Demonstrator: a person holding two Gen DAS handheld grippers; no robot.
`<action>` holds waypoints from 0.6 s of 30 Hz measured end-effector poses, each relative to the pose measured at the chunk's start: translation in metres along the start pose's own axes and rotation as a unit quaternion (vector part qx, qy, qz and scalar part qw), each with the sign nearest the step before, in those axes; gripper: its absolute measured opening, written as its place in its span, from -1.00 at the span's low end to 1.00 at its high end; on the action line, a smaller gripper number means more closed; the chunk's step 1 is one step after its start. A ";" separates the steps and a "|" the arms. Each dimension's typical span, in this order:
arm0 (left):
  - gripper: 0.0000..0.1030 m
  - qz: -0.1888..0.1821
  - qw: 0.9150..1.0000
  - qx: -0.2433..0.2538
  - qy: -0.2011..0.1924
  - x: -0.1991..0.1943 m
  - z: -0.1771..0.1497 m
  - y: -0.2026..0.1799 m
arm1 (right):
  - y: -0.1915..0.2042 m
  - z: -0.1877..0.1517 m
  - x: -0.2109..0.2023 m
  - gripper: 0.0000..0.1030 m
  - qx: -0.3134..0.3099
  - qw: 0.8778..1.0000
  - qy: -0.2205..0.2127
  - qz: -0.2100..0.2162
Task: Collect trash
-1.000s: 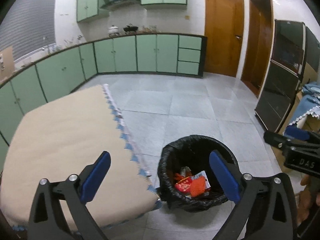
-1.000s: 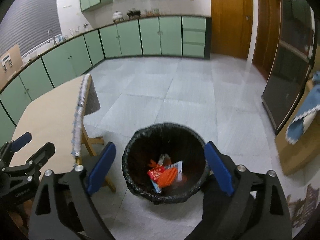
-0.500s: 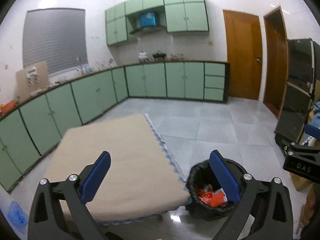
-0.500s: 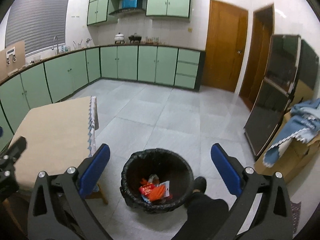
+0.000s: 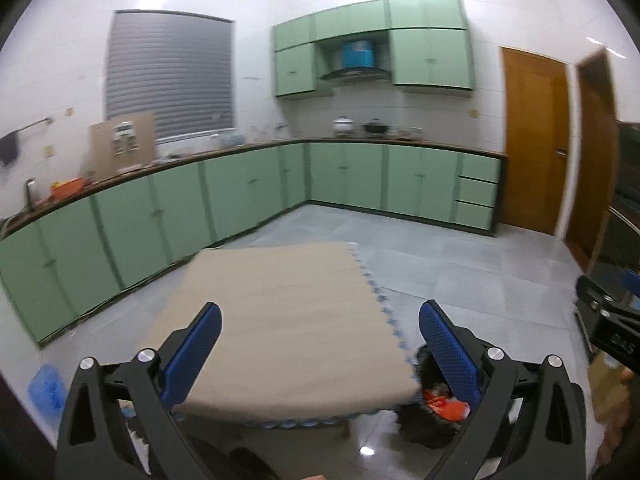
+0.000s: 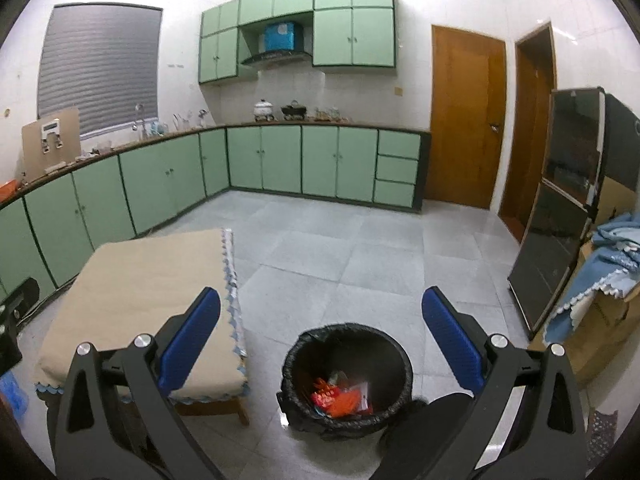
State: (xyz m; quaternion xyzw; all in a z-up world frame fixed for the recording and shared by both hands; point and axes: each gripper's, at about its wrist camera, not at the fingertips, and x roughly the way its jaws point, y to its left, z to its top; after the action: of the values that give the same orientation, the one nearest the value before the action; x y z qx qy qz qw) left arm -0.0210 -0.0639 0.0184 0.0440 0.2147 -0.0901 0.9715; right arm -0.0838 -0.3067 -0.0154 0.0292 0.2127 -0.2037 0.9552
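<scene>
A black-bagged trash bin [image 6: 347, 376] stands on the tiled floor, holding red and orange wrappers [image 6: 338, 394]. In the left wrist view the bin [image 5: 426, 412] peeks out behind the table's corner. My right gripper [image 6: 320, 336] is open and empty, raised above and in front of the bin. My left gripper [image 5: 320, 344] is open and empty, raised over the near edge of the beige-covered table [image 5: 288, 320]. No trash shows on the table top.
The table [image 6: 136, 288] stands left of the bin. Green cabinets [image 6: 280, 164] line the far and left walls. A dark fridge [image 6: 560, 216] and a box draped with blue cloth [image 6: 600, 276] stand at the right. Grey tiled floor [image 6: 360, 252] lies beyond.
Both grippers have risen and pulled back from the bin, tilting up toward the room. The left one has swung left over the table. Both stay open and empty.
</scene>
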 end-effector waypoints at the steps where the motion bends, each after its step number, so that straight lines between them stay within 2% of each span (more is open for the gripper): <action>1: 0.88 0.008 1.000 -0.004 0.002 -0.003 0.002 0.004 | 0.002 0.001 0.001 0.90 0.000 1.000 0.001 0.007; 5: 0.88 0.010 1.000 -0.029 0.006 -0.008 0.006 0.020 | 0.006 0.006 0.004 0.90 0.001 1.000 0.000 0.018; 11: 0.88 0.017 1.000 -0.021 0.000 -0.011 0.013 0.019 | 0.000 0.008 -0.010 0.90 0.017 1.000 -0.021 0.007; 18: 0.88 0.023 1.000 -0.007 -0.010 -0.015 0.015 0.004 | -0.008 0.006 -0.005 0.90 0.032 0.999 -0.020 0.004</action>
State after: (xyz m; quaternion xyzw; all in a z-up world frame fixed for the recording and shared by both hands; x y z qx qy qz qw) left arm -0.0278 -0.0599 0.0385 0.0417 0.2044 -0.0663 0.9758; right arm -0.0892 -0.3131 -0.0079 0.0562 0.1871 -0.2075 0.9585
